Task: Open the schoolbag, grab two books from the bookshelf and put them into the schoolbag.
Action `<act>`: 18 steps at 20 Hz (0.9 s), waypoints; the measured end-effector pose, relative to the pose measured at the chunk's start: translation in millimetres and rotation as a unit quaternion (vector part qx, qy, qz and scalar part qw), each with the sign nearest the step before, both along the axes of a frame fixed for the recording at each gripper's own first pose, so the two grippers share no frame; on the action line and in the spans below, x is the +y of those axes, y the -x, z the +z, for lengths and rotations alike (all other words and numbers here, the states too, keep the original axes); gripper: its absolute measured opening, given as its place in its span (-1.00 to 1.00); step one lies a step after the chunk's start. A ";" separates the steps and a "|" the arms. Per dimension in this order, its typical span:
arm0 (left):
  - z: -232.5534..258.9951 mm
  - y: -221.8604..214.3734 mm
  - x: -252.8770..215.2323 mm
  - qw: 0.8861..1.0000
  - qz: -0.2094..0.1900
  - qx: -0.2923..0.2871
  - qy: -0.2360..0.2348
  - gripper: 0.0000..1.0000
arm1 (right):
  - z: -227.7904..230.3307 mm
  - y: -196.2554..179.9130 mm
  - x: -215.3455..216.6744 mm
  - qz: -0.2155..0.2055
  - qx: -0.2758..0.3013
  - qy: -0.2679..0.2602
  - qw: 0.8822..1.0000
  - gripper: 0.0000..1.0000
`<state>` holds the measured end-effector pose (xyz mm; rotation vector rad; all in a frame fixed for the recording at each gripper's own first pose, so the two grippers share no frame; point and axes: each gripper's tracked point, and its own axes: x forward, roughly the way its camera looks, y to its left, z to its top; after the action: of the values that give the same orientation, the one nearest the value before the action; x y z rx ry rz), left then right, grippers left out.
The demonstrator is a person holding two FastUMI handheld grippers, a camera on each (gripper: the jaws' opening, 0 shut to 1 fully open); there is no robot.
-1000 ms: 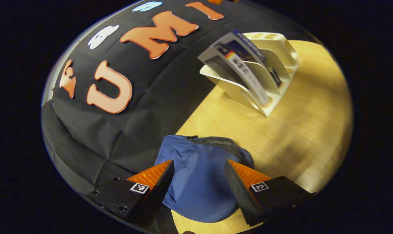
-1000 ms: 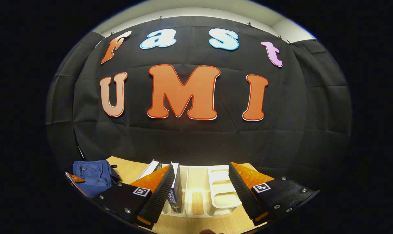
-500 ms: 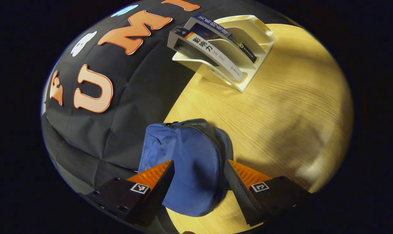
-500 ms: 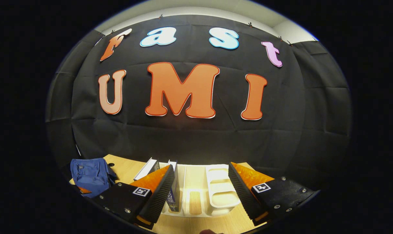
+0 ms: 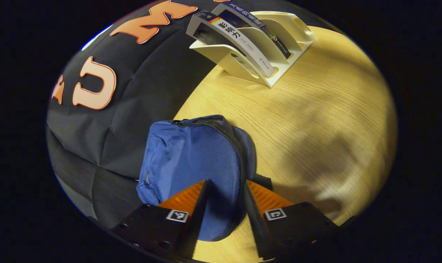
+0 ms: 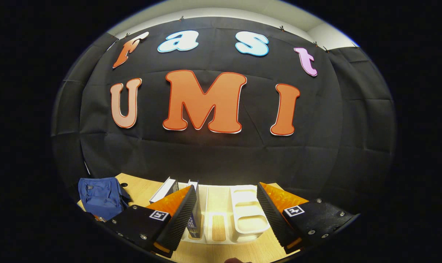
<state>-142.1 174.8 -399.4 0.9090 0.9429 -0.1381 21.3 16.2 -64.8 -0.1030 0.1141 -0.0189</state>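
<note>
My left claw [image 5: 224,204] straddles the soft blue fabric schoolbag [image 5: 191,164] on the woodgrain table [image 5: 316,128], ribbed orange fingers apart. My right claw [image 6: 224,212] gapes over the cream plastic bookshelf [image 6: 242,215] holding two upright books [image 6: 193,215]

Over the last second the left gripper [image 5: 225,191] comes down and in on the blue schoolbag [image 5: 191,160], which now sits larger and higher between its fingers than before. Its jaws narrow from a wide gap to a slim one, closing on the bag's lower end by the dark zipper edge [image 5: 239,160]. The cream bookshelf [image 5: 283,73] with its two books [image 5: 239,40] slides toward the top of the left gripper view. In the right gripper view, the schoolbag [image 6: 102,197] drifts slightly leftward.
</note>
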 end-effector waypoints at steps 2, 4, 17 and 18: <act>-5.8 0.0 -0.1 1.000 0.013 0.010 0.015 -0.10 | 0.2 0.3 1.7 0.000 0.000 0.001 1.000 0.96; -7.9 -2.9 4.6 0.999 0.030 0.015 0.012 -0.14 | 0.8 2.0 1.8 0.001 -0.001 0.002 1.000 0.95; 58.1 -22.7 12.8 0.997 0.045 -0.016 0.062 -1.00 | 4.3 6.2 26.4 0.020 0.003 0.012 1.000 0.96; 69.2 -23.4 14.4 0.996 0.051 -0.022 0.071 -0.99 | 4.3 4.1 31.2 0.025 0.006 0.013 1.000 0.97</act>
<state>-118.7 189.2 -330.1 0.7276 0.9243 -0.0960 17.2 47.4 -60.6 -0.1317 0.1226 0.0293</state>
